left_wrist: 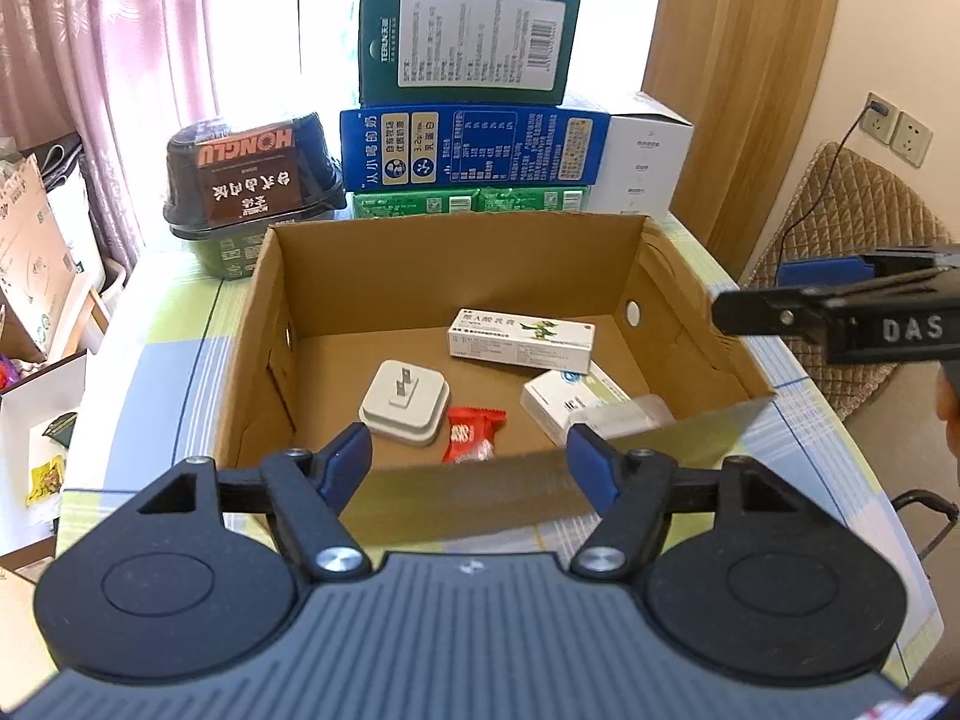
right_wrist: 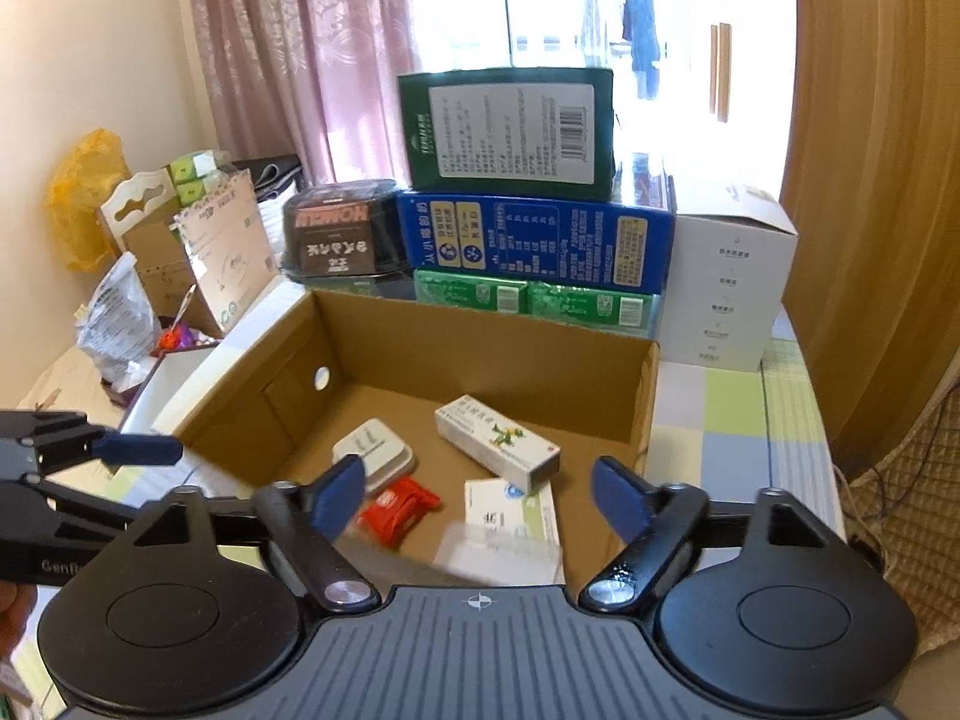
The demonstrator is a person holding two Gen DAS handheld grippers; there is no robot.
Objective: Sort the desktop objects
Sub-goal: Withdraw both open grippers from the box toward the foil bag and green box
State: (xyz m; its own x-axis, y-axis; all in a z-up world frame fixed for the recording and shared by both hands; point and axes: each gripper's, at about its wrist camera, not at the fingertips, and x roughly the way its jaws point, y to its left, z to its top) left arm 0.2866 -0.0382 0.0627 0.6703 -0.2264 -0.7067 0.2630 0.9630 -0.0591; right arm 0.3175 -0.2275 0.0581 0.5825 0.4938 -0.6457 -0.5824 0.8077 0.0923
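Note:
An open cardboard box (left_wrist: 684, 312) (right_wrist: 384, 336) stands on the table. Inside lie a white plug adapter (left_wrist: 405, 402) (right_wrist: 375, 453), a red candy wrapper (left_wrist: 471, 433) (right_wrist: 399, 507), a medicine box with a green dinosaur (left_wrist: 519, 339) (right_wrist: 498, 441), a white card box (left_wrist: 570, 399) (right_wrist: 510, 510) and a clear plastic piece (left_wrist: 636, 414) (right_wrist: 498, 546). My left gripper (left_wrist: 471, 459) is open and empty at the box's near wall. My right gripper (right_wrist: 480, 501) is open and empty above the box's near right part. It also shows at the right in the left wrist view (left_wrist: 840, 300).
Behind the box stand a green carton (left_wrist: 468, 42) on a blue milk carton (left_wrist: 474, 144), green packs (left_wrist: 468, 201), a white box (left_wrist: 648, 150) and a dark HONGLU food tub (left_wrist: 252, 174). Cardboard and bags crowd the left side (right_wrist: 198, 252). A quilted chair (left_wrist: 840, 228) stands right.

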